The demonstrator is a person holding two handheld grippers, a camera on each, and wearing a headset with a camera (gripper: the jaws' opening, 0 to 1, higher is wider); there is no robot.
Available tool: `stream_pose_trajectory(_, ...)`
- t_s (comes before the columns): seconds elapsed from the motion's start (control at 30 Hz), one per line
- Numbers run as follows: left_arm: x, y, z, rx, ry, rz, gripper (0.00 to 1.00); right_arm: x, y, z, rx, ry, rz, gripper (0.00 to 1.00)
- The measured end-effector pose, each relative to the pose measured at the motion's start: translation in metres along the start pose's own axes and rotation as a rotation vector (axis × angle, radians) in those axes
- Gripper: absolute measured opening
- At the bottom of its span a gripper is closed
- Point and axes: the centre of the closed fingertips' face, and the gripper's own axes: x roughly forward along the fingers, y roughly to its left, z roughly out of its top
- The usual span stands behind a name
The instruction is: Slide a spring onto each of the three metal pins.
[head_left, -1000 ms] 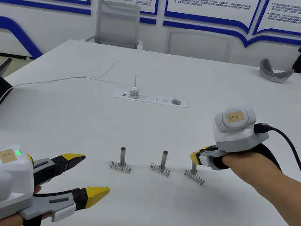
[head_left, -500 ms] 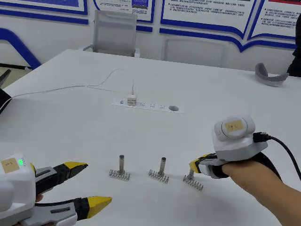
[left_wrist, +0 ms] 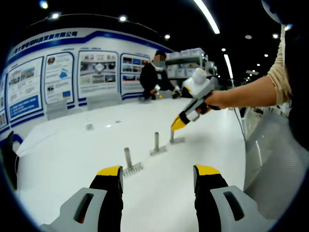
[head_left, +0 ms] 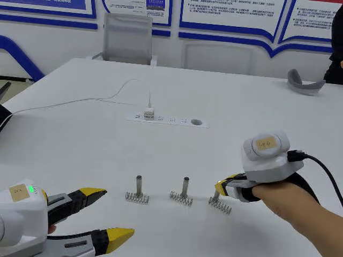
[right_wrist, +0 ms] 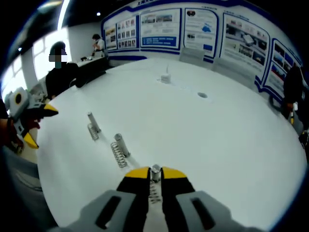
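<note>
Jaws wide apart and holding nothing, the left gripper (head_left: 118, 211) hovers low over the near left of the white table (head_left: 80, 134). Ahead of it 3 pins stand upright in a row, each with a spring lying flat at its foot: left pin (head_left: 139, 183) with left spring (head_left: 136, 198), middle pin (head_left: 185, 185) with middle spring (head_left: 181, 199), right pin (right_wrist: 155, 169) with right spring (head_left: 221, 206). The right gripper (head_left: 218, 187) sits at the right pin, its jaws drawn together about the top. Whether they pinch it cannot be told.
</note>
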Motion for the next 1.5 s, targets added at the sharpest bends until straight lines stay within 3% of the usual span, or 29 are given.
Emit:
stream_pose_trajectory(0.3, -0.007, -0.015, -0.001, 0.007, 0.012, -0.007, 0.6, -0.011, 0.003, 0.005, -0.003, -0.037, 0.002, 0.13)
stream_pose_trajectory(0.63, -0.011, -0.024, 0.001, 0.014, 0.011, -0.012, 0.6, -0.039, 0.0, 0.007, -0.043, -0.084, 0.009, 0.15)
stream_pose_trajectory(0.9, -0.008, -0.022, 0.002, 0.008, 0.027, -0.019, 0.6, -0.034, 0.008, -0.028, -0.133, 0.003, 0.092, 0.16)
stream_pose_trajectory(1.17, 0.003, -0.026, 0.011, 0.015, 0.021, -0.041, 0.6, -0.021, 0.012, -0.044, -0.198, 0.054, 0.154, 0.17)
stream_pose_trajectory(1.5, 0.013, -0.031, 0.01, 0.017, 0.03, -0.068, 0.6, -0.006, 0.01, -0.055, -0.218, 0.086, 0.177, 0.17)
